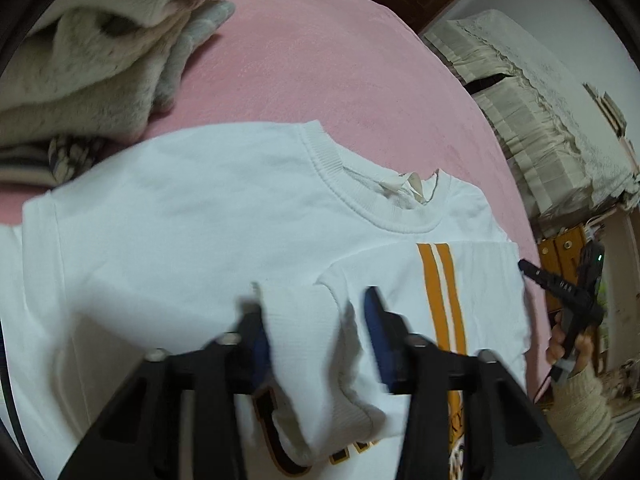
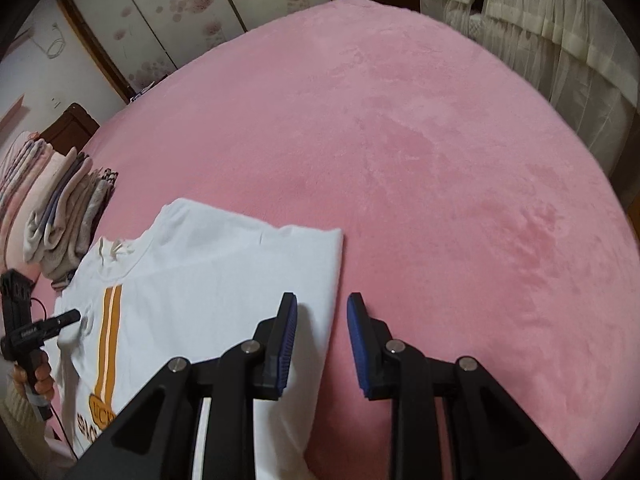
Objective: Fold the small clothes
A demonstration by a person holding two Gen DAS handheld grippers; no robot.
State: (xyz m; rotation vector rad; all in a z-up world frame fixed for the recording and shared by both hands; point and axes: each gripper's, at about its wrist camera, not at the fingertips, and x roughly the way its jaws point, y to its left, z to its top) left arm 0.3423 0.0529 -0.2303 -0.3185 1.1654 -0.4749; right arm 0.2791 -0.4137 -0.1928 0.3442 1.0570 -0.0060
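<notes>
My left gripper (image 1: 316, 320) stood parted over the white sweatshirt's (image 1: 168, 216) folded sleeve (image 1: 312, 360), pads off the cloth. My right gripper (image 2: 322, 328) hung open, empty, at the sweatshirt's edge on the pink blanket (image 2: 420, 140); folded clothes (image 2: 68, 216) lay beyond.

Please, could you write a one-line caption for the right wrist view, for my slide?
Right gripper hangs open over the edge of a white sweatshirt on the pink bed cover.

A pink plush bed cover (image 2: 420, 152) is flanked by cream pleated curtains (image 2: 532, 36) and floral sliding wardrobe doors (image 2: 168, 12).
</notes>
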